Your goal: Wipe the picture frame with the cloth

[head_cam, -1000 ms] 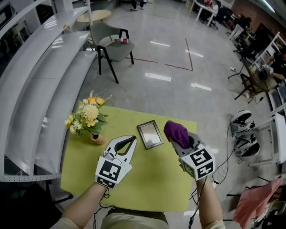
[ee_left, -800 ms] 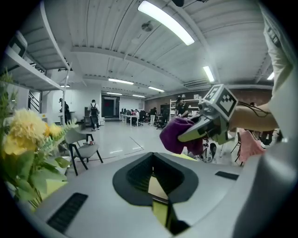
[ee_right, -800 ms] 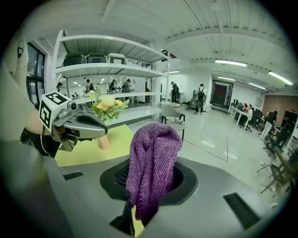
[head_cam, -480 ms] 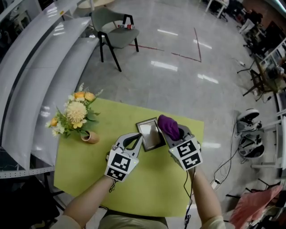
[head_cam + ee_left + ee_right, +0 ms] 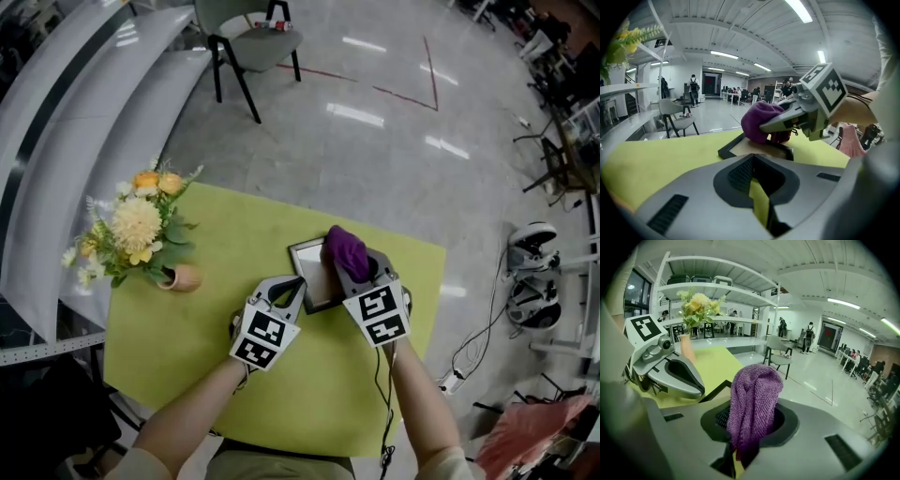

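I am clenching my right gripper (image 5: 354,272) on a purple cloth (image 5: 345,248), which is bunching up in a soft lump past the tips of the jaws. My left gripper (image 5: 294,285) is closed on nothing: its jaws are meeting, with only the green table (image 5: 187,347) showing through the slit between them.

The picture frame (image 5: 307,270) is lying flat and face up in the middle of the table, between my two grippers. Its long axis is running away from me, with the far end leaning a little to my left. The cloth is sitting over the frame's far right part and, in the left gripper view, appears to be resting on it. My left jaws are pointing at the near left edge, just beside it; I cannot tell whether they are touching.

I am judging the frame to be light and stiff, with a glazed face that is probably fragile and smooth, so it is likely to slide on the table under a sideways push. I would be bracing it by its dark rim at the near left edge, not on the face. The cloth is limp and is giving way easily, so I am pressing lightly and stroking along the long axis.
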{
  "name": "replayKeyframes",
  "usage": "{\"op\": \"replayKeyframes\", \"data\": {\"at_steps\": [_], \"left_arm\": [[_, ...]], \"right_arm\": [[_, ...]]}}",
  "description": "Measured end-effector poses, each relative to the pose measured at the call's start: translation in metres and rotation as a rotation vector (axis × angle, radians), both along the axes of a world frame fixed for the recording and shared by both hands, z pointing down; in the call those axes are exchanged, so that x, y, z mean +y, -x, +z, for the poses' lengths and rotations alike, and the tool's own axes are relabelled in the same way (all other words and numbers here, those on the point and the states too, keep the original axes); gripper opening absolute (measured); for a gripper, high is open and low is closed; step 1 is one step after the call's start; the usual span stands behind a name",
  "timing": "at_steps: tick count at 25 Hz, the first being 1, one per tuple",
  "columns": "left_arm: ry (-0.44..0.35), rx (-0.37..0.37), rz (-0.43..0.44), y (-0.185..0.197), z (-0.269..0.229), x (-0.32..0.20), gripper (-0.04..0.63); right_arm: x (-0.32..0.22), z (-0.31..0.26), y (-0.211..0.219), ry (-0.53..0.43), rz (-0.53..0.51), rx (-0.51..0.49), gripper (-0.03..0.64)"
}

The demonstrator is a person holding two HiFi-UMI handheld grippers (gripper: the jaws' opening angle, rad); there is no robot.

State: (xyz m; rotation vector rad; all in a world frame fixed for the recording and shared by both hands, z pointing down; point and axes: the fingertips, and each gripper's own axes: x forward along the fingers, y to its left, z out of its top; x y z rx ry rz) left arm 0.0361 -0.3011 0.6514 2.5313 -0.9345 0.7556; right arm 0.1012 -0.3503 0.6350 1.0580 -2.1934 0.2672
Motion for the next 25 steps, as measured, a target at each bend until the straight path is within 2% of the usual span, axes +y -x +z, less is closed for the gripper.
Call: {"op": "replayKeyframes", "data": {"at_steps": [6,11,16,25], "left_arm": [[0.009,-0.045,0.028,-0.005,0.012,0.003,0.008],[0.026,-0.043,0.003,-0.003,0.015,0.001,0.008],[0.074,-0.02,-0.028,-0.002,0.018,0.001,0.008],[0.064,-0.026,-0.038,-0.002,0.017,0.0,0.008]], "right_arm": [[0.002,0.032,0.001,0.034,-0.006,0.044,0.092],[0.009,0.035,0.0,0.078,-0.012,0.045,0.091],[0.032,0.036,-0.004,0.168,-0.04,0.04,0.091],[0.1,0.035,-0.01,0.339,-0.104,-0.038,0.089]]}}
